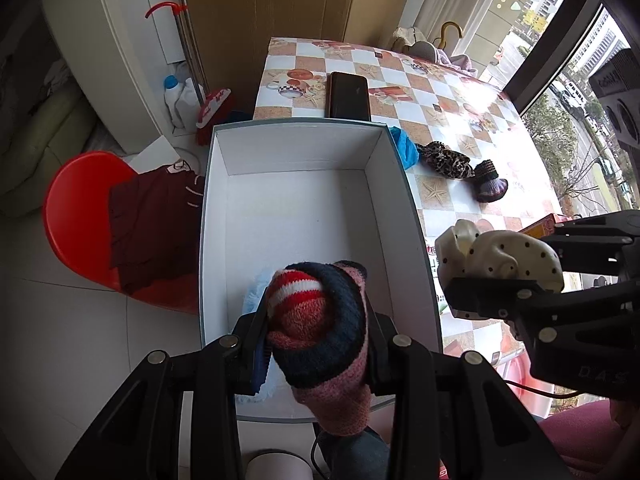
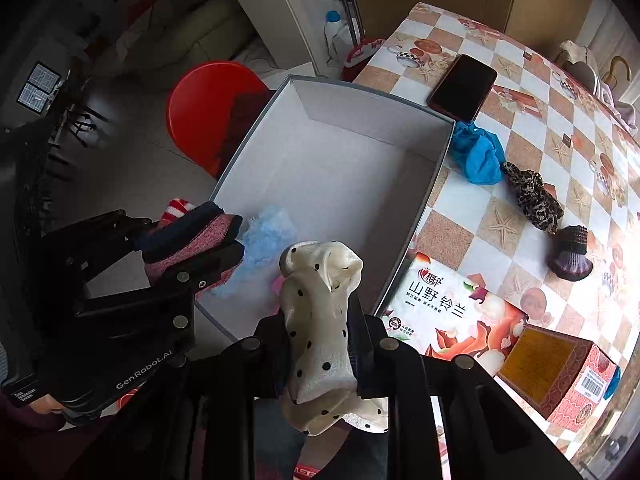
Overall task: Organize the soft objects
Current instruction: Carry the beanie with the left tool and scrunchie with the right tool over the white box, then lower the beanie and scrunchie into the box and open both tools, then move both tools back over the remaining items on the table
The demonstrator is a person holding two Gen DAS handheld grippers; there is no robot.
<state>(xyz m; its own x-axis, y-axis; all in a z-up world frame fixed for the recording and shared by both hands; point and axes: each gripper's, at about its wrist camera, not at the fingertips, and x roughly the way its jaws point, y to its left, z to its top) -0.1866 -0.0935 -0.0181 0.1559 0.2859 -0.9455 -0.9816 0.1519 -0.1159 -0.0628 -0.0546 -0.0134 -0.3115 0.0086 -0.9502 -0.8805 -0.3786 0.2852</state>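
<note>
The pink, navy and red-striped knitted sock (image 1: 320,320) was clamped in the left hand-held gripper (image 1: 316,344) above the near end of the white cardboard box (image 1: 296,216). The cream polka-dot cloth (image 2: 320,320) was clamped in the right hand-held gripper (image 2: 320,344), beside the box's near right wall. If released there, the cloth could have snagged on that wall and fallen onto the worktop (image 2: 500,216).

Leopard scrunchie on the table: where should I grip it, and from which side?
Come straight down on the leopard scrunchie and pinch across its narrow width mid-length. It lies flat and elongated, with the blue cloth at one end and the dark scrunchie near the other.
</note>
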